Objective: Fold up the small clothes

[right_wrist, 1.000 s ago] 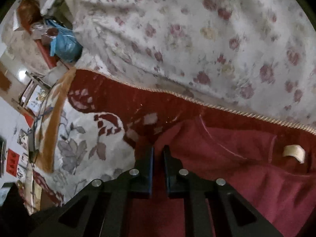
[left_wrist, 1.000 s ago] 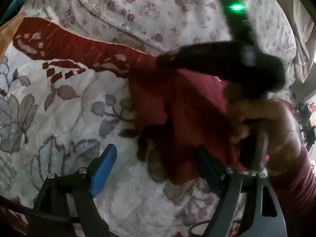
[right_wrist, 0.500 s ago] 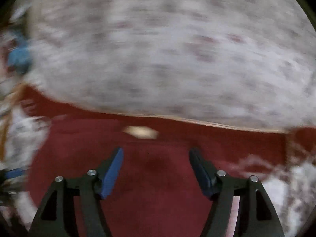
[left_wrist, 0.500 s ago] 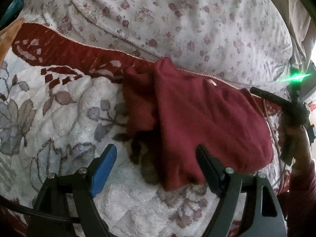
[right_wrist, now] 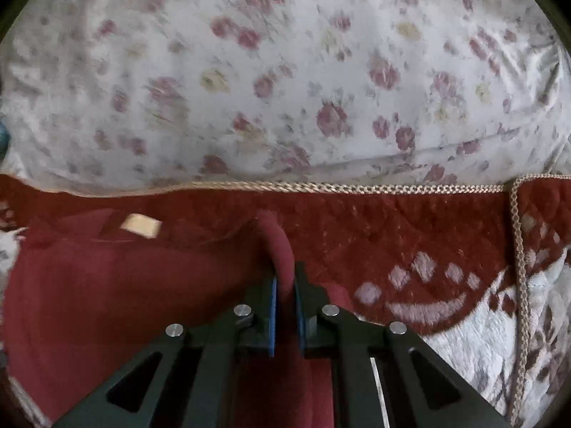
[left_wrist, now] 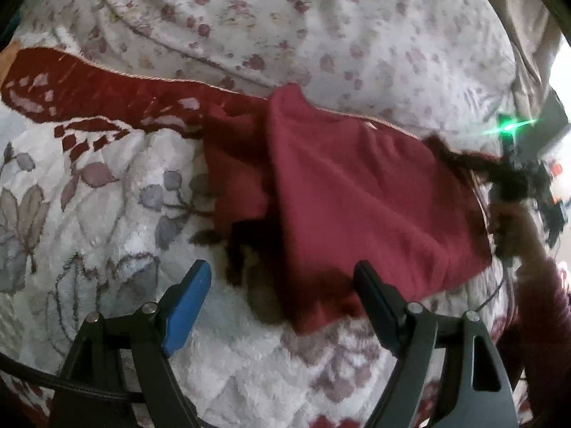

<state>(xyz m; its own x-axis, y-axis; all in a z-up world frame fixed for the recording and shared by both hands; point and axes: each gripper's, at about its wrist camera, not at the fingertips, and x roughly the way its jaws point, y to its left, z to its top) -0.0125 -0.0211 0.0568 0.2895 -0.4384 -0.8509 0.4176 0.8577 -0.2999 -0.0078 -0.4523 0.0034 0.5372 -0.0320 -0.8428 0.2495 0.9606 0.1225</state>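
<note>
My right gripper is closing, its pads pinching the raised right edge of the dark red fleece garment, ready to carry that side over. My left gripper hangs open above the near hem, gripping nothing. The garment lies on the floral plush blanket; the flowered pillow crowds the far edge.

- Bed, covered by a fluffy white blanket with grey and mauve leaf print; dark red border band edged in braided cord.
- Floral quilt, white with small pink roses, bunched along the far side, touching the red border.
- Maroon garment lies on the blanket, partly folded, far edge overlapping the border; cream label near its neckline.
</note>
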